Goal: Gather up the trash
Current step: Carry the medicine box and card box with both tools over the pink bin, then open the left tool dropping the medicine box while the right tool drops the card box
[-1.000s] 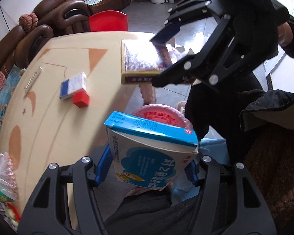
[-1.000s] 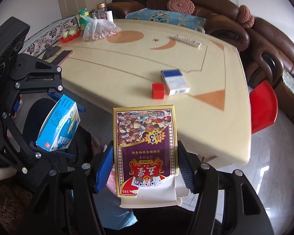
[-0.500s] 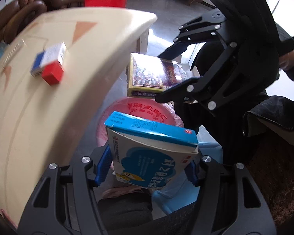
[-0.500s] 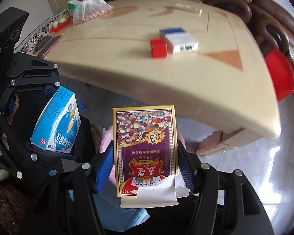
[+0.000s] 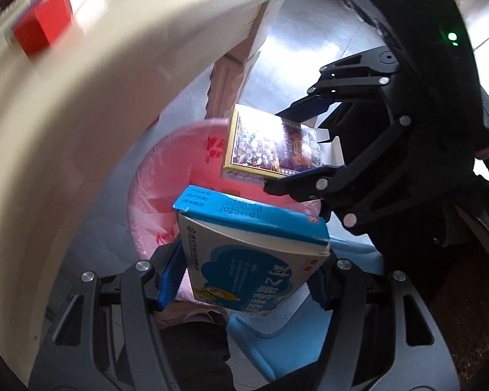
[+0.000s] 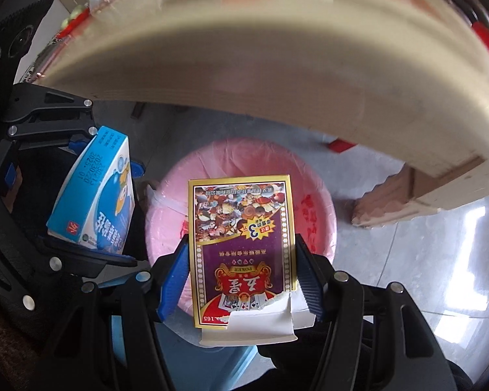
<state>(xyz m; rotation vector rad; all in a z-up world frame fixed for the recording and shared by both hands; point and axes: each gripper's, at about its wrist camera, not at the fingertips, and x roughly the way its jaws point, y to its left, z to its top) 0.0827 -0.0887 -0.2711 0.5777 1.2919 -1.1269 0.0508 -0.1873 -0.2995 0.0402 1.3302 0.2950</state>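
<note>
Both tools are hanging over the pink-lined bin (image 6: pixel 244 163) that is sitting on the floor just beside the worktop (image 6: pixel 277 65). The left tool (image 5: pixel 244 280) is gripping the blue and white medicine box (image 5: pixel 254 254), its blue pads pressing on both sides, with the box lying over the near rim of the bin. The right tool (image 6: pixel 241 277) is clamping the playing-card box (image 6: pixel 241 244), whose torn white flap is sticking out toward the camera, and this box is sitting squarely over the bin's mouth. Neither box is in the bin yet, so the carry looks nearly finished and the drop is what remains for these two pieces. The bin liner is showing no other rubbish that can be made out. Up on the worktop a small red box (image 5: pixel 42 29) and a white pack behind it are lying near the edge, both blurred; whether they count as trash is unclear, but they may be next.
</note>
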